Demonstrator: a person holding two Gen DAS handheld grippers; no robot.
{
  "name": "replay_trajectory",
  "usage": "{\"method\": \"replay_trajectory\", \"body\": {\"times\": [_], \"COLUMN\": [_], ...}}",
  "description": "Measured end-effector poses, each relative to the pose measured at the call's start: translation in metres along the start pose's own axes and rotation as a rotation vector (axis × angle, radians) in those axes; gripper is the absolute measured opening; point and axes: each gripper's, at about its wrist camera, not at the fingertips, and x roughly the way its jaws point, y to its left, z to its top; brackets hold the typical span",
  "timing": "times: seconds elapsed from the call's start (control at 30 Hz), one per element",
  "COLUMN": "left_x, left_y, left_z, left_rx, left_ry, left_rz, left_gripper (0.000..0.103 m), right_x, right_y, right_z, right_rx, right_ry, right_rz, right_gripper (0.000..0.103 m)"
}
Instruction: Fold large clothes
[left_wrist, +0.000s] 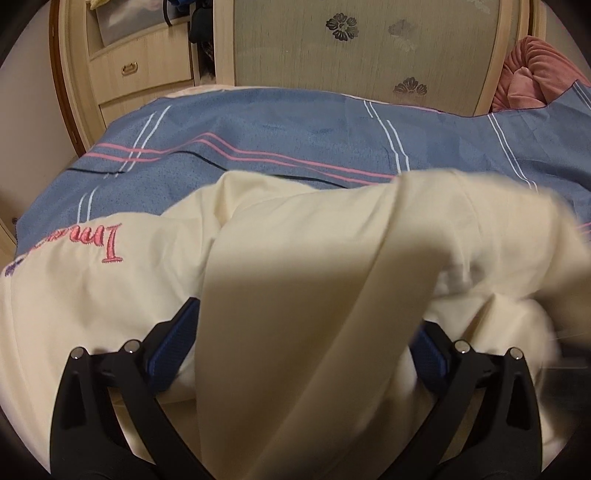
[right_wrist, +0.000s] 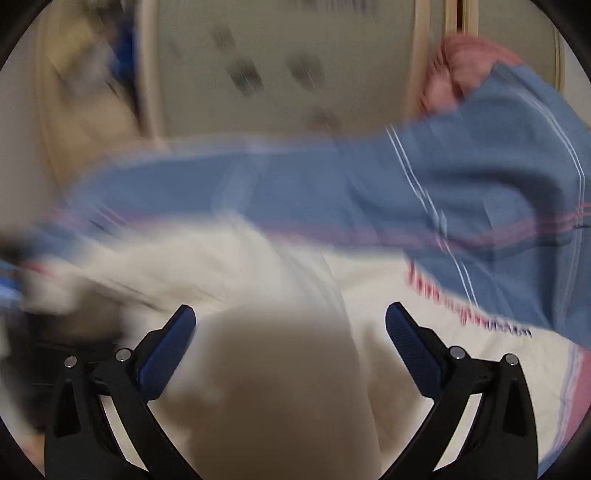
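cream garment (left_wrist: 295, 295) lies on the bed w/ blue striped cover (left_wrist: 295, 140), a fold draped btwn the spread jaws of left hand-held gripper (left_wrist: 306, 339), right hand-held gripper (right_wrist: 290, 325) also open over blurred cloth; pinch edges evenly before lifting.

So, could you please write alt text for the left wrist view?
A cream garment with pink embroidered lettering lies on a blue striped bedspread, one fold draped between the spread fingers of the left gripper. Behind the bed stand a wooden cabinet and a pink cushion.
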Motion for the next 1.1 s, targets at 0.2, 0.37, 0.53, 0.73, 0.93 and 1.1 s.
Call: {"method": "replay_trajectory", "body": {"times": [0.2, 0.37, 0.53, 0.73, 0.93, 1.1], "left_x": [-0.004, -0.100, -0.210, -0.193, -0.165, -0.180], "left_y": [0.003, 0.022, 0.151, 0.336, 0.365, 0.354], "left_z": [-0.002, -0.008, -0.043, -0.128, -0.175, -0.197], "left_rx": [-0.025, -0.063, -0.455, -0.970, -1.263, -1.394], "left_ry": [0.006, -0.137, -0.297, -0.329, -0.355, -0.457], "left_rz": [-0.019, -0.039, 0.007, -0.227, -0.378, -0.253], "left_gripper": [0.101, 0.101, 0.101, 0.101, 0.101, 0.101], "right_x": [-0.021, -0.018, -0.018, -0.018, -0.018, -0.018], "right_y": [-0.021, -0.018, -0.018, -0.018, -0.018, -0.017], "right_z": [-0.007, -0.007, -0.003, -0.004, -0.004, -0.003], "right_rx": [0.120, 0.114, 0.118, 0.117, 0.117, 0.117], "right_ry": [-0.059, -0.045, -0.044, -0.048, -0.047, -0.047], "right_rz": [0.073, 0.076, 0.080, 0.078, 0.078, 0.077], "right_gripper": [0.102, 0.102, 0.102, 0.102, 0.102, 0.102]}}
